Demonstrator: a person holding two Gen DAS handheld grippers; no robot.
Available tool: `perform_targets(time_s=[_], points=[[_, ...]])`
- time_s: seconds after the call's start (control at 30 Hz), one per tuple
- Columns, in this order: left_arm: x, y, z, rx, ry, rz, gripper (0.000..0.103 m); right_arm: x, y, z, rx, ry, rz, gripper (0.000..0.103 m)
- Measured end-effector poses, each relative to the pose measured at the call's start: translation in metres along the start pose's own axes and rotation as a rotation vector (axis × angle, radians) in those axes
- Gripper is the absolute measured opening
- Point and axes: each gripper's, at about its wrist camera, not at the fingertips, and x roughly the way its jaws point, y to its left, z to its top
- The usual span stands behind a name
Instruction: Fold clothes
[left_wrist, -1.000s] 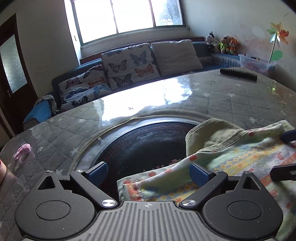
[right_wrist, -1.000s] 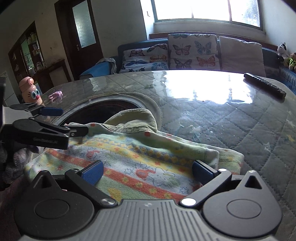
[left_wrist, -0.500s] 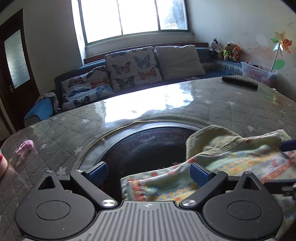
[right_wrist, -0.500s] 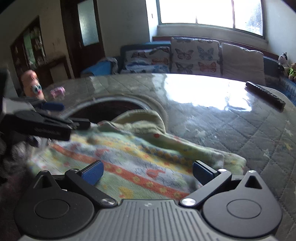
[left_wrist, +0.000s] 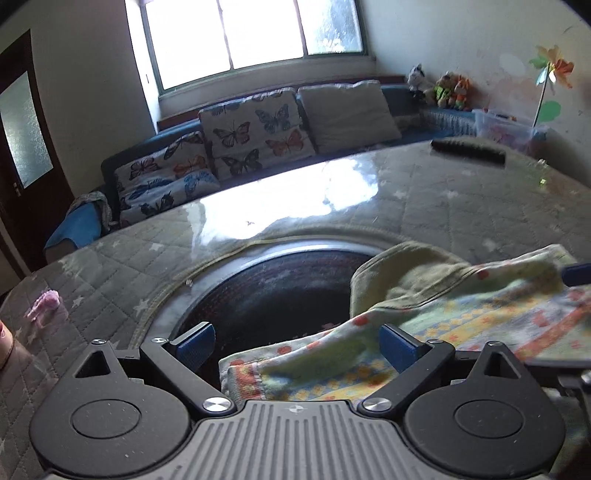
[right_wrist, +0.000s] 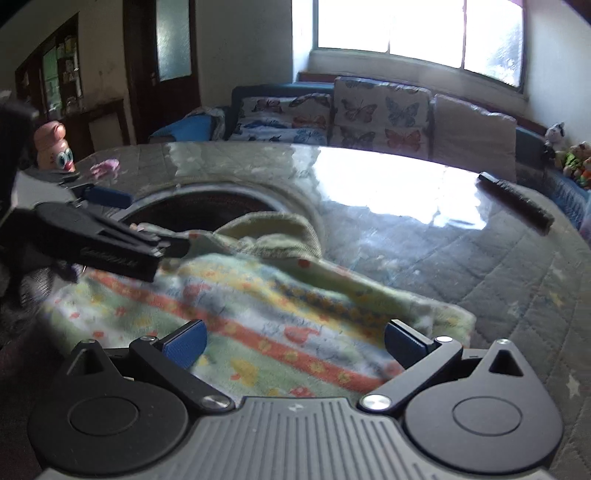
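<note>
A folded child's garment (right_wrist: 280, 317), pale green with orange, yellow and blue printed stripes, lies on the quilted table cover; it also shows in the left wrist view (left_wrist: 443, 325). Its plain green hood (right_wrist: 273, 232) lies over the edge of the round dark recess (left_wrist: 273, 295). My left gripper (left_wrist: 295, 341) is open, its jaws astride the garment's left end; it shows from the side in the right wrist view (right_wrist: 110, 221). My right gripper (right_wrist: 295, 341) is open, its jaws astride the garment's near edge.
A black remote (right_wrist: 517, 201) lies at the table's far right. A pink toy (left_wrist: 44, 304) and a cartoon figure (right_wrist: 55, 147) stand at the left. A sofa with butterfly cushions (left_wrist: 251, 136) runs behind the table, under the window.
Both grippers have lifted and tilted slightly; the garment sits lower in both views. Both stay open. The garment has not visibly changed shape.
</note>
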Motion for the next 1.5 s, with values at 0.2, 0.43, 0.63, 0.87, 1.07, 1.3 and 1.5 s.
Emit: perform_targets(time_s=[0.2,0.43,0.63,0.87,1.07,1.3,1.5], points=[[-0.013,-0.015,-0.008,0.030,-0.020,-0.080,0.097,0.004,0.001,-0.002,-0.030,0.005,-0.068,0.103],[-0.011,-0.026,-0.016,0.057,-0.007,-0.082,0.096,-0.011,0.002,-0.006,-0.051,-0.014,-0.067,0.103],[-0.016,-0.037,-0.010,0.096,-0.024,-0.114,0.096,-0.014,0.002,-0.016,-0.067,-0.001,-0.092,0.103],[-0.021,-0.039,-0.024,0.098,-0.028,-0.104,0.097,-0.026,0.002,-0.024,-0.073,-0.015,-0.094,0.103],[-0.044,-0.038,-0.039,0.111,-0.066,-0.098,0.097,-0.026,0.004,-0.034,-0.069,0.005,-0.105,0.103],[-0.068,-0.036,-0.058,0.119,-0.101,-0.090,0.097,-0.043,0.016,-0.029,-0.084,-0.052,-0.067,0.103],[-0.075,-0.024,-0.071,0.063,-0.081,-0.079,0.097,-0.030,0.031,-0.037,-0.124,-0.020,-0.069,0.103]])
